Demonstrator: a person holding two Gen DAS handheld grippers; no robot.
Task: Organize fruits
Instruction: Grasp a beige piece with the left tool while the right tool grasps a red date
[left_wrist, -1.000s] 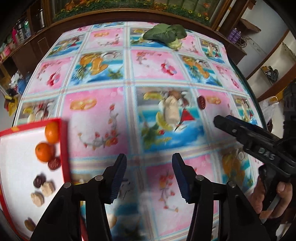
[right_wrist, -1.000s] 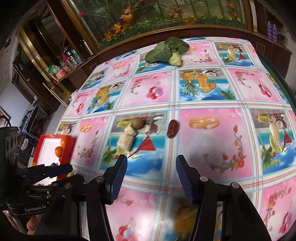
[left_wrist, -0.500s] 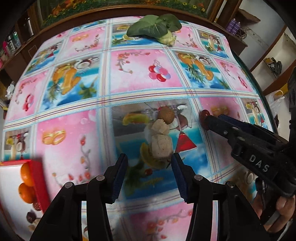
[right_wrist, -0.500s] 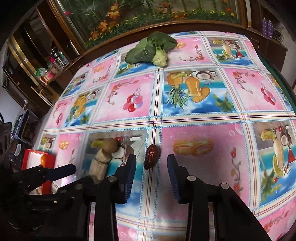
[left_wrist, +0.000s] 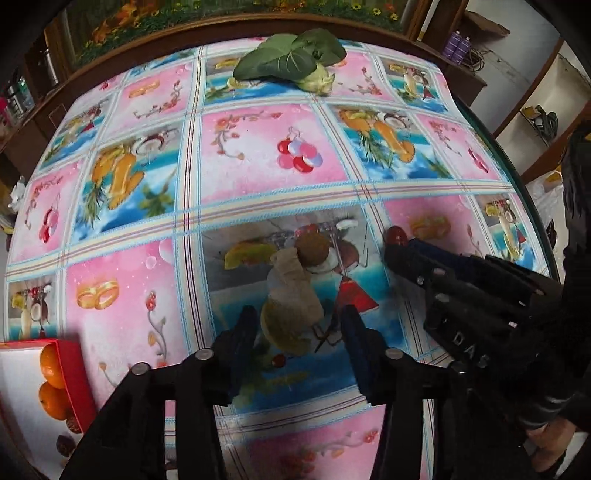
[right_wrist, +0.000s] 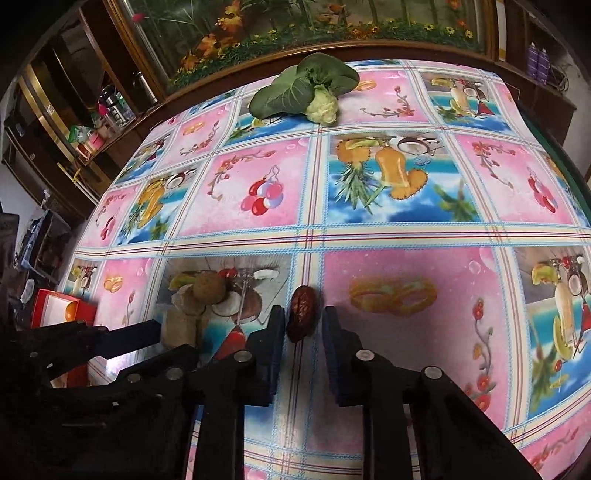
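A dark red date (right_wrist: 302, 314) lies on the fruit-print tablecloth, and my right gripper (right_wrist: 303, 321) is shut on it, pads at both its sides. In the left wrist view the date (left_wrist: 397, 236) peeks out at the right gripper's (left_wrist: 394, 252) tips. My left gripper (left_wrist: 299, 325) is open, its fingers on either side of a pale beige lump (left_wrist: 291, 314), with a gap at the right pad. A second beige piece (left_wrist: 286, 264) and a round brown fruit (left_wrist: 312, 249) lie just beyond it. The left gripper (right_wrist: 171, 341) shows low left in the right wrist view, at the beige pieces (right_wrist: 179, 325).
A red box (left_wrist: 79, 380) with a white inside holds two oranges (left_wrist: 51, 380) and darker fruits at the table's near left. A green leafy vegetable (left_wrist: 291, 61) lies at the far edge. Wooden cabinets and shelves surround the table. A person's hand (left_wrist: 554, 439) holds the right gripper.
Both grippers came forward and down. The right jaws closed around the date. The left gripper moved right, from beside the red box to over the beige lump.
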